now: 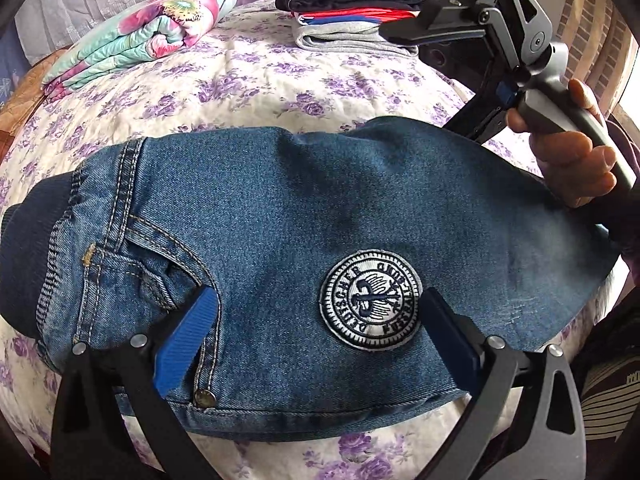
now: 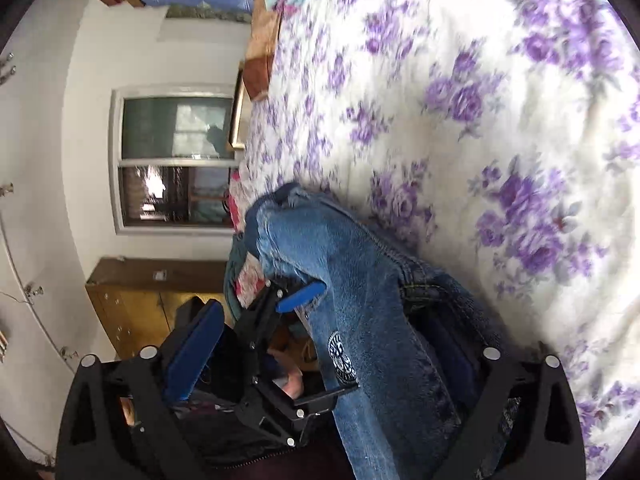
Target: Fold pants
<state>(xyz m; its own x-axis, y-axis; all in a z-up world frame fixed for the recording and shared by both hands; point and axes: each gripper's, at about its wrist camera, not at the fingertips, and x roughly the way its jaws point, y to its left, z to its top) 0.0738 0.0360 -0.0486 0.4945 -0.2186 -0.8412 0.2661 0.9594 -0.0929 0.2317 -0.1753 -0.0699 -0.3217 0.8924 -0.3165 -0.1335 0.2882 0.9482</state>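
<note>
Nothing box-like holding things here. Laid on a quilted bedspread (image 1: 280,80) with purple flowers: a stack of folded clothes (image 1: 348,12) at the far edge, navy on top, then red and blue, grey at the bottom. Beside it to the left, a folded floral quilt (image 1: 140,36).

Left gripper (image 1: 316,336): released, jaws spread wide and empty, poised low over the near edge of the jeans (image 1: 300,216). One blue pad sits by the front pocket, the other just past the round patch (image 1: 370,300). Cannot tell whether either pad touches the denim.

Right gripper (image 2: 320,356): also released, jaws wide, turned on its side and held by a hand (image 1: 568,148) at the right end of the jeans. Leg-end denim lies between its jaws. The blue pad on one side stands clear of the cloth, so nothing is clenched. The other pad is half hidden behind the fold, contact unclear.

Jeans: in the middle of the bed, close to the near edge, lying crosswise. Small, mid-blue, doubled over into one thick, rounded band. Dark ribbed waistband (image 1: 28,260) at the left end, contrast stitching, and a rivet at the pocket corner. White-and-navy embroidered emblem facing up. Frayed hem at the end seen from the right wrist.
</note>
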